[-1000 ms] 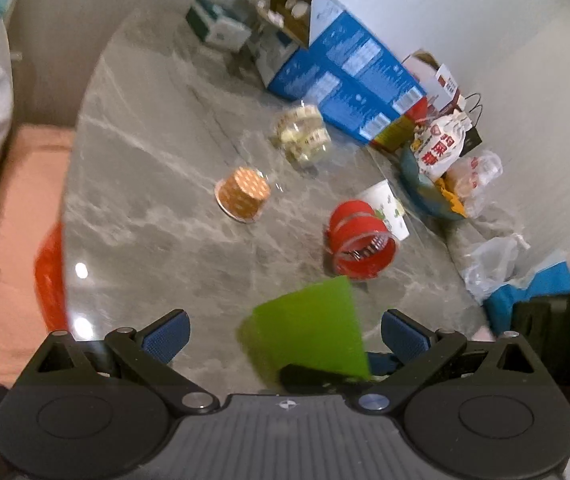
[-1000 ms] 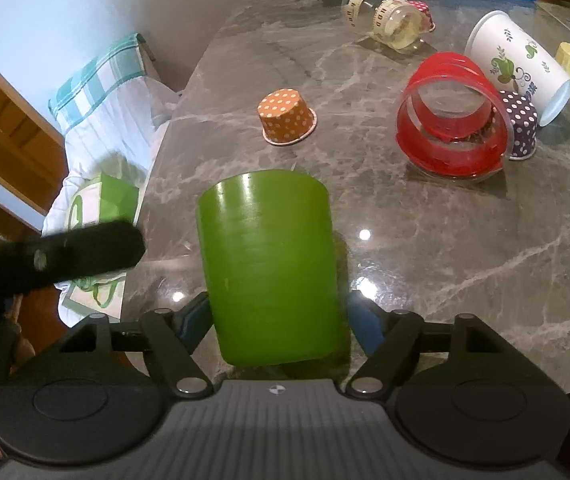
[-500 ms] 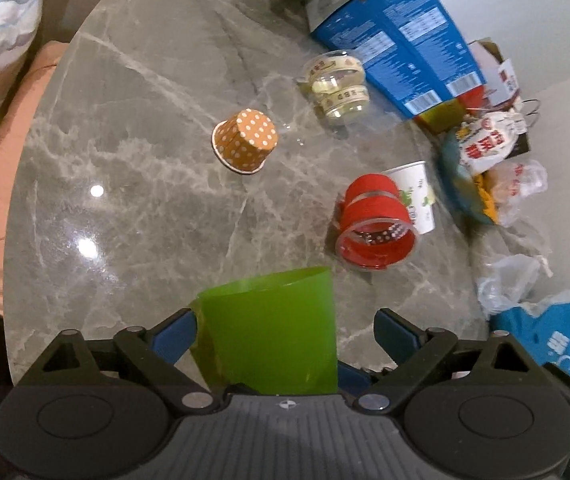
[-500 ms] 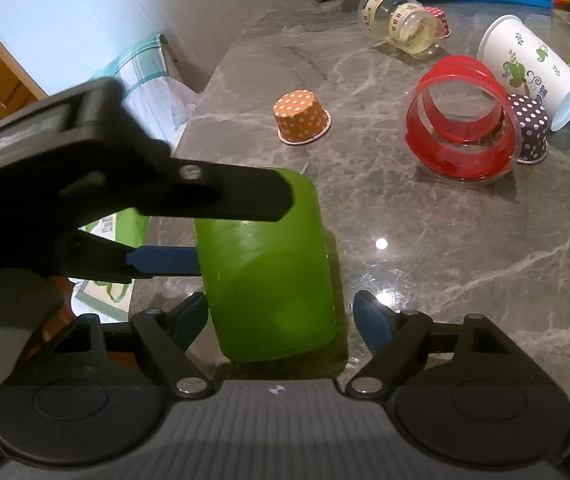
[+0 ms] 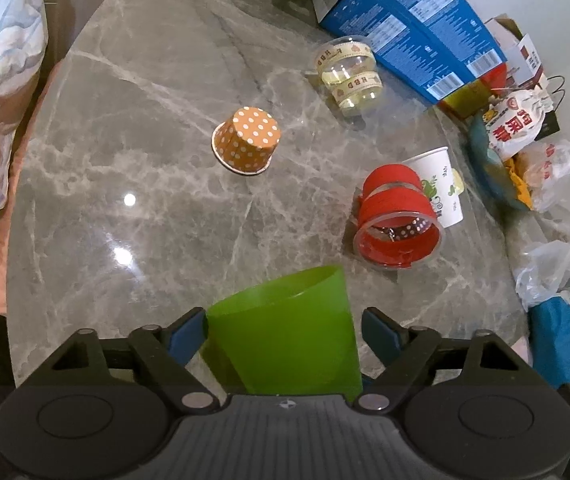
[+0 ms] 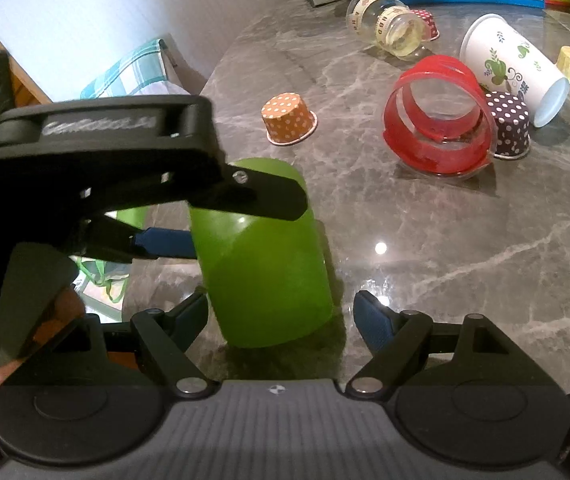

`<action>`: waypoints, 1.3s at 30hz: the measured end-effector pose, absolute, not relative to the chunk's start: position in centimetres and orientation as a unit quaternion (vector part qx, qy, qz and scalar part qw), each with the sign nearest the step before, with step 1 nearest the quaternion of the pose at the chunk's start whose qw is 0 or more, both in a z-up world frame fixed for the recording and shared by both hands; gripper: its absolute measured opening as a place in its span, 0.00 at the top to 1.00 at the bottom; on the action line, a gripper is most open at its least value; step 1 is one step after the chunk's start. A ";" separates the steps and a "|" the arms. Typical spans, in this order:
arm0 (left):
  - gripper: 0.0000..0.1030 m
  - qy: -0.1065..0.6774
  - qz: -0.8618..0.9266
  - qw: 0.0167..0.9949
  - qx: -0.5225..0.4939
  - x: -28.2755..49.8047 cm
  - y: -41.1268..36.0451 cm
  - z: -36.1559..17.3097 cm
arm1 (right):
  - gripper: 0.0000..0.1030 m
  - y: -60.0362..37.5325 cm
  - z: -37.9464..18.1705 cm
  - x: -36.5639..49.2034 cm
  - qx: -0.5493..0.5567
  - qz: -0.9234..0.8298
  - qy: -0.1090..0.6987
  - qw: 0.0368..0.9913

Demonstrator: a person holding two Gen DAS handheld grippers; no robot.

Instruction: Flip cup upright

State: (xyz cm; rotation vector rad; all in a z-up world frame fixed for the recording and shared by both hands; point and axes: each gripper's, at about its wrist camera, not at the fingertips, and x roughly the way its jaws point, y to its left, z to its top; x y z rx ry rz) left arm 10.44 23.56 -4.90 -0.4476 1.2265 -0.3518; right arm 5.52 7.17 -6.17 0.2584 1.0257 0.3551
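A green plastic cup (image 5: 285, 332) stands mouth-down on the grey marble table (image 5: 145, 160), near its front edge. It also shows in the right wrist view (image 6: 261, 264). My left gripper (image 5: 285, 334) straddles the cup, its blue pads (image 5: 187, 332) close to the cup's sides, jaws wide. From the right wrist view the left gripper (image 6: 189, 216) comes in from the left around the cup's upper part. My right gripper (image 6: 281, 318) is open, with a gap between its right pad (image 6: 371, 322) and the cup.
An orange dotted paper cup (image 5: 247, 140) sits upside down mid-table. A red-banded clear cup (image 5: 399, 216), a white printed cup (image 5: 439, 184) and a clear banded cup (image 5: 349, 74) lie on their sides. Blue boxes (image 5: 417, 28) and bags (image 5: 525, 128) crowd the right edge.
My left gripper has swung in from the left and now straddles the green cup. My right gripper's jaws have opened away from the cup. The cup stays mouth-down.
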 end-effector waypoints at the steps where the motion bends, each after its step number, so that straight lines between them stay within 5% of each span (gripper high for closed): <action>1: 0.19 0.571 -0.163 0.778 -0.205 10.6 23.4 -5.1 | 0.21 7.2 -6.2 5.5 0.122 0.171 0.487 0.848; 29: 0.25 0.523 -0.220 0.800 -0.197 10.5 23.3 -4.5 | 0.20 3.5 -4.0 1.7 0.158 0.148 0.454 0.864; 39: 0.25 0.376 -0.238 0.889 -0.110 6.9 23.6 -0.3 | 0.20 2.2 -2.7 0.8 0.176 0.135 0.420 0.880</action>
